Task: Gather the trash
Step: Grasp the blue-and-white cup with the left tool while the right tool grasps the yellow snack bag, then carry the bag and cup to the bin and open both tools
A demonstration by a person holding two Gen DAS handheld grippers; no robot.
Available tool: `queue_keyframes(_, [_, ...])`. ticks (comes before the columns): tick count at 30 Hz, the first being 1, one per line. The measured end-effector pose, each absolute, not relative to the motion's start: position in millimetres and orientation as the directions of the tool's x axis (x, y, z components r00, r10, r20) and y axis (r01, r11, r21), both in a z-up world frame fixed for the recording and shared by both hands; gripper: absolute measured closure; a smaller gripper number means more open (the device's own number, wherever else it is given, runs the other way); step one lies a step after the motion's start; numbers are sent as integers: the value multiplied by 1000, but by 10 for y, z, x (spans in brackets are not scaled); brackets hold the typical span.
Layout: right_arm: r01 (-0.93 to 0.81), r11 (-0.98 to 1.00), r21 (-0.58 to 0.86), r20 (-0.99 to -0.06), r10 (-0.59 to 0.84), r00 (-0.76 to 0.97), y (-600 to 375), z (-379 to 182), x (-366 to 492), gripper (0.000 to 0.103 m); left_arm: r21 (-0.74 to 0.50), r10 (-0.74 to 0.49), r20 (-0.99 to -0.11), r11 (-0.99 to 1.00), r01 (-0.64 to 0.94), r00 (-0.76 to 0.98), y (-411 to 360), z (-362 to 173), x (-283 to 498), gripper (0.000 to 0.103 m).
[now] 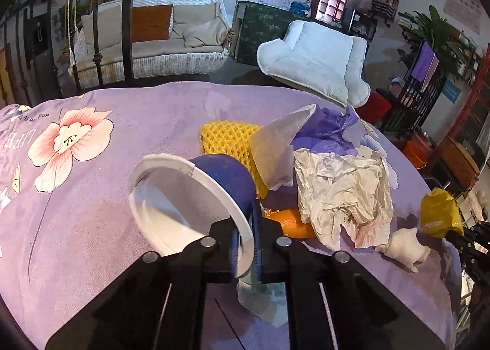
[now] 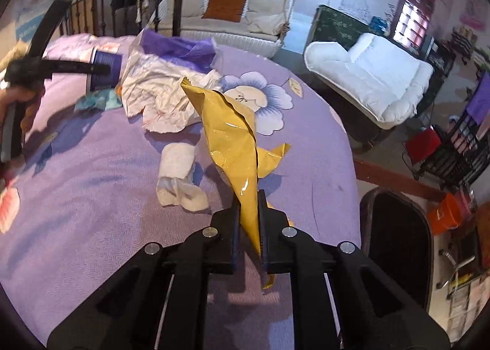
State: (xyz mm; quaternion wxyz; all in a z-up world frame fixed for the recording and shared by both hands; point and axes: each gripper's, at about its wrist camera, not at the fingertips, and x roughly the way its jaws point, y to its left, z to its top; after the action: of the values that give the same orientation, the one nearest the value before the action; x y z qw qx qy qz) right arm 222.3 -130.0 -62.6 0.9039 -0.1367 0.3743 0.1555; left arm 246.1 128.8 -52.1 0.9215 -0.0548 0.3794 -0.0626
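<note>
Blue-walled, white inside and empty, the paper cup (image 1: 196, 193) lies tipped, its rim pinched by the closed left gripper (image 1: 246, 246). The right gripper (image 2: 248, 227) clamps a yellow wrapper (image 2: 235, 138). Crumpled paper (image 1: 343, 190) lies right of the cup on the purple tablecloth (image 1: 122, 123).

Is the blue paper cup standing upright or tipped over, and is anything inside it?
Tipped. The blue paper cup lies sideways, its mouth facing the left wrist camera, rim pinched in the left claw. Its white interior looks empty.
</note>
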Motion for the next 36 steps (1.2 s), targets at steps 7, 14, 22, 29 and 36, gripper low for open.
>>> queue_keyframes(7, [-302,953,-29,-672,205,712,-1483,-523,2088,92,-139,-111,-634,990,28,765,1288,-336,2095,94])
queue_keyframes(14, [-229,970,83,-630,229,742,-1701,-489,1895,96,-155,-121,-571,987,38,812,1051,-143,1550,94])
queue_keyframes(22, [-154,977,148,-589,212,780,-2015,-454,1602,97,-179,-208,-533,975,131,820,514,-85,1232,94])
queue_keyframes(29, [-61,988,145,-546,131,827,-2455,-328,1361,97,-204,-343,-501,939,277,795,-50,0,1141,94])
queue_keyframes(36, [81,986,145,-580,18,815,-3007,-455,1411,97,-196,-455,-497,888,415,739,-651,7,1193,94])
